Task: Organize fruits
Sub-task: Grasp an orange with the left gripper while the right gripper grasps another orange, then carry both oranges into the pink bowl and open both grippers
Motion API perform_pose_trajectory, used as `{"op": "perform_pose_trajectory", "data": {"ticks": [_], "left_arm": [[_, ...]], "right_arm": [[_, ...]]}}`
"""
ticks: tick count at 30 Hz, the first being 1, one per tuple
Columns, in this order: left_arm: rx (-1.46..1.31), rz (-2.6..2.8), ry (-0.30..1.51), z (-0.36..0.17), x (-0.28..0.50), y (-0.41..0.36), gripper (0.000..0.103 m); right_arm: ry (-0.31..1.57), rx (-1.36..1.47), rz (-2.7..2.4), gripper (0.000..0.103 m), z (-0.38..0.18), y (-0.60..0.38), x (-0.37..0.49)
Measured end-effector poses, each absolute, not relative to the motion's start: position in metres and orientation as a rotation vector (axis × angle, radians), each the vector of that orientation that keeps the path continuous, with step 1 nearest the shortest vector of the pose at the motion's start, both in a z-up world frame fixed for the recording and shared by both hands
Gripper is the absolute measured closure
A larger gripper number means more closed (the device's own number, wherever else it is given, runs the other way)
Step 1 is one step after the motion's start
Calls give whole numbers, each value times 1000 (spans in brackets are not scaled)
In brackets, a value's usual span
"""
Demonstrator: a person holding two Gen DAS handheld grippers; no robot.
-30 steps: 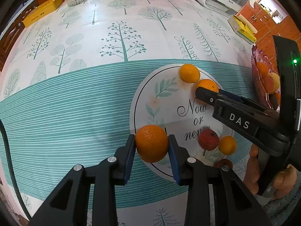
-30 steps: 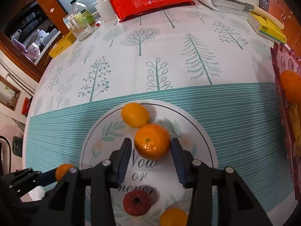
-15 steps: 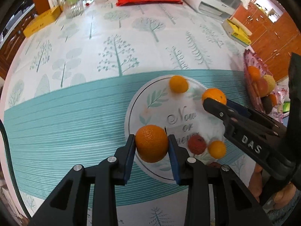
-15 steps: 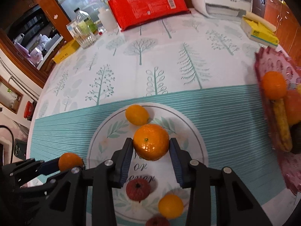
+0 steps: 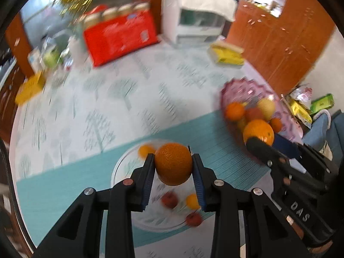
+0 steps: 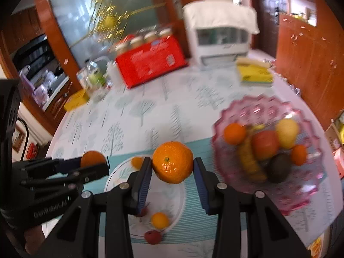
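My left gripper (image 5: 173,164) is shut on an orange (image 5: 173,163) and holds it high above the white round plate (image 5: 124,167). My right gripper (image 6: 172,165) is shut on a second orange (image 6: 173,162), also lifted above the plate (image 6: 169,195). The pink glass fruit bowl (image 6: 301,197) sits to the right and holds several fruits. In the left wrist view the right gripper's orange (image 5: 258,132) hangs just before the bowl (image 5: 247,90). A few small fruits lie on the plate: a yellow one (image 6: 159,220) and a red one (image 6: 153,237).
A red package (image 6: 150,61), a white appliance (image 6: 221,34), a yellow box (image 6: 254,74) and bottles (image 6: 94,77) stand at the table's far side. Wooden cabinets (image 6: 309,64) are at the right. The view is motion-blurred.
Both grippers have risen well above the plate with their oranges and swung toward the right; the pink bowl has come into fuller view.
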State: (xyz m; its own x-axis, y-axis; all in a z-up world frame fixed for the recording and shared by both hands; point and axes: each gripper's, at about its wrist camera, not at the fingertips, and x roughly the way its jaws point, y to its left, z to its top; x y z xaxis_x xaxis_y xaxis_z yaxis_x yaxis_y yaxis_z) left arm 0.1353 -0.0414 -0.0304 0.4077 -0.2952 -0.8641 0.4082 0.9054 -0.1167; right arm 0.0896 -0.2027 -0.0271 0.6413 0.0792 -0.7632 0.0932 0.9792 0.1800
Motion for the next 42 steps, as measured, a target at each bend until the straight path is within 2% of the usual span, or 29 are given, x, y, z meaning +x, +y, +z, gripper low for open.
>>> {"op": "perform_pose_trajectory", "data": {"ticks": [6, 12, 24, 39, 41, 42], "left_arm": [[184, -502, 963, 7, 145, -106, 70], [234, -545, 925, 15, 153, -170, 70], [343, -521, 1041, -52, 171, -260, 70], [405, -468, 1112, -86, 184, -284, 69], [411, -459, 1112, -86, 183, -284, 66], [418, -453, 1104, -85, 182, -284, 56]], "right_arm": [[780, 209, -90, 63, 5, -245, 74], [746, 235, -188, 63, 12, -296, 70], [903, 275, -305, 63, -46, -375, 90], [994, 270, -264, 62, -83, -390, 106], [998, 272, -256, 62, -84, -390, 106], [997, 274, -256, 62, -84, -390, 106]]}}
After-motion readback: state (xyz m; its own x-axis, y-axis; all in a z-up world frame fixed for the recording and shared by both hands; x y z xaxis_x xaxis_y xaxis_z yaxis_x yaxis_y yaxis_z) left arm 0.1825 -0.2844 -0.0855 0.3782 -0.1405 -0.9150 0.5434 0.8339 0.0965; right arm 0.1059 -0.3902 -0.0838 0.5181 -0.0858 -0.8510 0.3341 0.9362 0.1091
